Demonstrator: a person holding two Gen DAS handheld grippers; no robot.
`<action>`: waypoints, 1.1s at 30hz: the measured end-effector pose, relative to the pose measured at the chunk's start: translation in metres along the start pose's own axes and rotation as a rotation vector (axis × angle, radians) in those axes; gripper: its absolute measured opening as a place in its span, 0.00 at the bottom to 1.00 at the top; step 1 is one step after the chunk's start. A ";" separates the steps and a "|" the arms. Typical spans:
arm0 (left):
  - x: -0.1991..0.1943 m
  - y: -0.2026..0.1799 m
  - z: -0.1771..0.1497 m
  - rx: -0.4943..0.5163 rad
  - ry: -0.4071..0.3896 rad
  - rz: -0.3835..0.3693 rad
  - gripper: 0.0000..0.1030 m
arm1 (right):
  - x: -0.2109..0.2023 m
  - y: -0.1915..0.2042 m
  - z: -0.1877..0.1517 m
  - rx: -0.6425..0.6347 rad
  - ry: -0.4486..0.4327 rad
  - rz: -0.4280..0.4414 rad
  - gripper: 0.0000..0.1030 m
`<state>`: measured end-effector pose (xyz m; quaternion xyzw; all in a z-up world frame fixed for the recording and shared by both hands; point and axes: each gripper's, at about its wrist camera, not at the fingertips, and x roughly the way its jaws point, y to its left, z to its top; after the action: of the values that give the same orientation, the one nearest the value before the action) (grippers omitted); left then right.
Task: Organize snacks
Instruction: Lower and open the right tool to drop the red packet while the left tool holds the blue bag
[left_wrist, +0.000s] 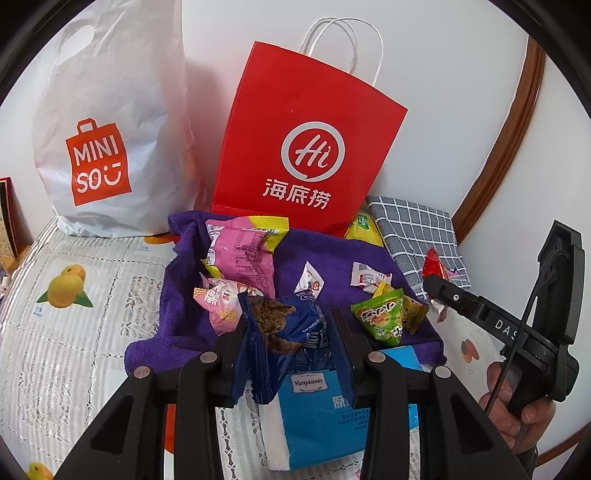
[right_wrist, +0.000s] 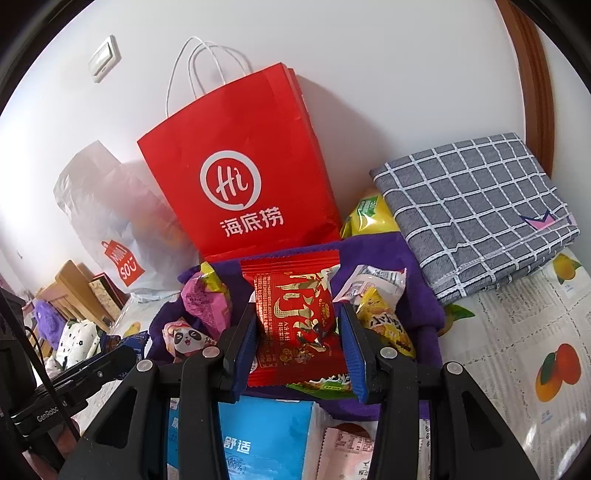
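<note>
Snack sorting: both tools loaded, packets lifted over the purple towel (left_wrist: 332, 258) on the worktop.

Left tool (left_wrist: 288, 332): narrowly parted, pinching the dark blue foil biscuit packet (left_wrist: 291, 332). Right tool (right_wrist: 297, 332): likewise clamped on the red foil snack packet (right_wrist: 295, 317). Handling judgement: keep pressure gentle, carry each clear of the loose packets, probably toward the red paper carrier bag (left_wrist: 295, 140) standing behind.

Left wrist view: close above the purple terry towel (left_wrist: 343, 254), looking down and forward to the white wall.
Right wrist view: from further right, same direction, equally near.
Shared: red paper Haidilao bag (left_wrist: 295, 147) (right_wrist: 236, 177), towel (right_wrist: 391, 251), grey checked folded cloth (left_wrist: 417, 232) (right_wrist: 476, 206).
</note>
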<state>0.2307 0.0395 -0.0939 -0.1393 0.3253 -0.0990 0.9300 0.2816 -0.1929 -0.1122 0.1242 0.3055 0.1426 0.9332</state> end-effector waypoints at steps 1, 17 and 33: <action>0.000 0.000 0.000 0.002 0.002 -0.001 0.36 | 0.001 0.002 -0.001 -0.003 0.006 0.006 0.42; -0.013 -0.003 0.019 0.016 -0.017 0.022 0.36 | 0.021 0.036 0.014 -0.072 0.077 0.034 0.42; 0.002 -0.012 0.055 0.055 0.027 0.067 0.36 | 0.040 0.040 0.050 -0.133 0.118 0.024 0.42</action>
<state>0.2659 0.0379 -0.0501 -0.1012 0.3397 -0.0785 0.9318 0.3350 -0.1495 -0.0819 0.0569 0.3481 0.1808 0.9181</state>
